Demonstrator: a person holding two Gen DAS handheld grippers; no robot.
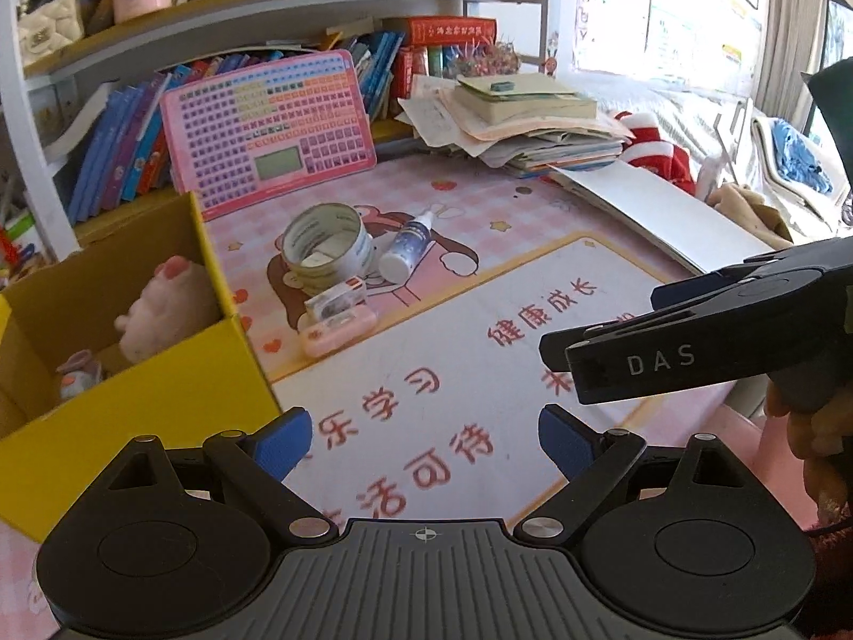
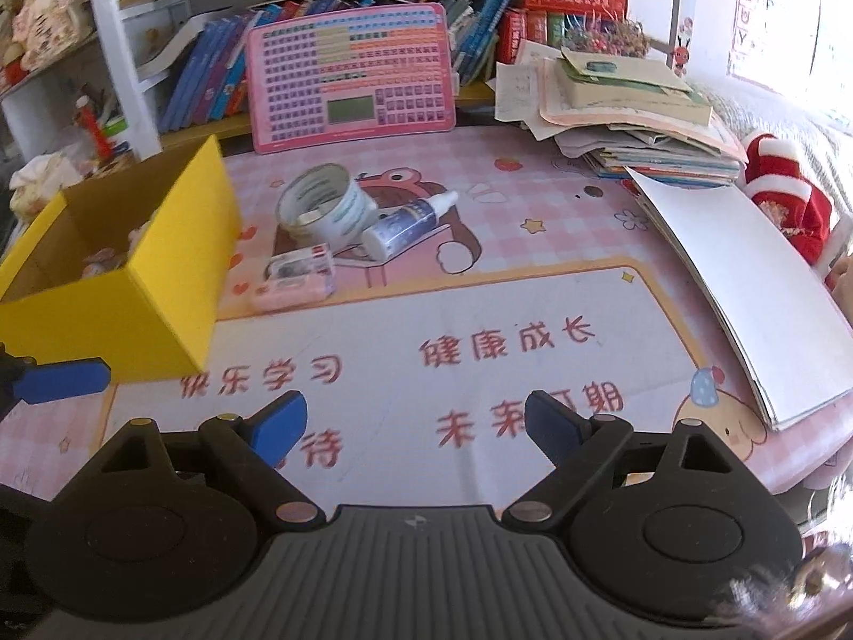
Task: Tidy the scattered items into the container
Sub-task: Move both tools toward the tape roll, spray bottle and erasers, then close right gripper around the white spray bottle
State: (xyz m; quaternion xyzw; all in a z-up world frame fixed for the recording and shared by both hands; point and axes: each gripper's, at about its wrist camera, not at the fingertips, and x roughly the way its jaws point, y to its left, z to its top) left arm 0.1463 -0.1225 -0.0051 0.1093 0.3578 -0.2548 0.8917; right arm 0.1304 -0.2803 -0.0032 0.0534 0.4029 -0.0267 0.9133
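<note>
Desk mat (image 2: 533, 298): pink check with cartoon print and red characters; carries everything listed below.
Yellow box (image 1: 160, 416): open-topped cardboard container at the mat's left edge; brown inner walls.
Box contents: a pale pink plush toy (image 1: 170, 309) leaning against the far inner wall; a small grey-and-pink figure (image 1: 80, 373) low in the near corner. The rest of the interior is hidden.
Pink keyboard toy (image 2: 352, 74): propped upright against the bookshelf behind the mat.
Tape roll (image 2: 325, 205): lying flat, outside the box, to its right.
Spray bottle (image 2: 405, 226): on its side, touching the tape roll's right flank, white nozzle pointing away.
Small carton (image 2: 301, 264): just in front of the roll, resting on the pink case.
Pink case (image 2: 290, 293): flat on the mat, near the box's right wall.
Left gripper (image 1: 424, 440): fingers wide apart, nothing between them, over bare mat beside the box.
Right gripper (image 2: 416, 421): fingers wide apart, empty, over the mat's printed panel.
</note>
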